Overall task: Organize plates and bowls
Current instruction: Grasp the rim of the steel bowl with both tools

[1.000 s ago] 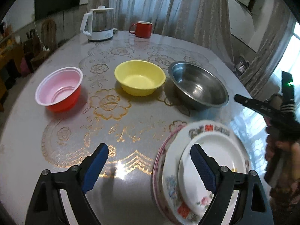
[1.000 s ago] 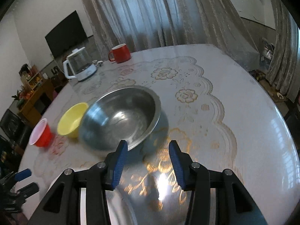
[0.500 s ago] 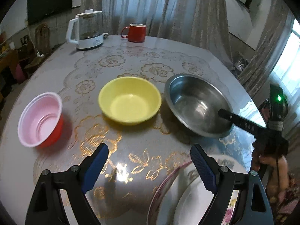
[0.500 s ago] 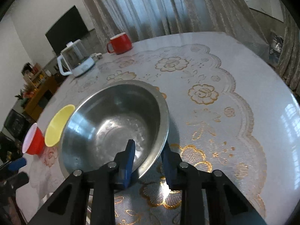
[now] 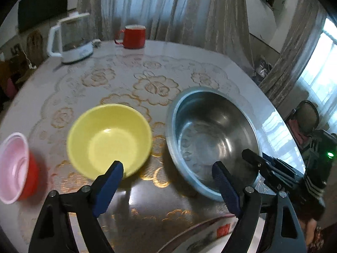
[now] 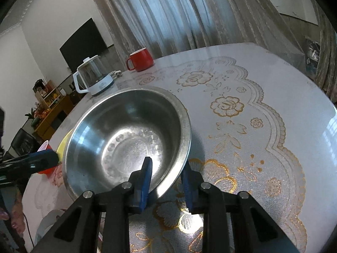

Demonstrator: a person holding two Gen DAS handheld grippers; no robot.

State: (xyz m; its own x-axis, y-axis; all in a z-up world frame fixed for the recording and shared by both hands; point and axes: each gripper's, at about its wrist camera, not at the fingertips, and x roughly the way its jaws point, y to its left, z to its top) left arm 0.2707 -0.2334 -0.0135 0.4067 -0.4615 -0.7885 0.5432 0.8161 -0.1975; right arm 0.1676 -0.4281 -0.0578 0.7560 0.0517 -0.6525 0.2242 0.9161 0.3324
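Note:
A steel bowl stands on the table right of a yellow bowl and a red bowl with a pink inside. My left gripper is open and empty, low over the table between the yellow and steel bowls. My right gripper straddles the near rim of the steel bowl, one finger inside and one outside, nearly closed on it. It also shows in the left wrist view. The edge of a stack of plates shows at the bottom.
A white electric kettle and a red mug stand at the table's far side. The round table has a gold flower cloth. Curtains hang behind, and a chair stands to the right.
My left gripper has moved forward from above the plates toward the bowls. My right gripper has advanced onto the steel bowl's rim and narrowed around it.

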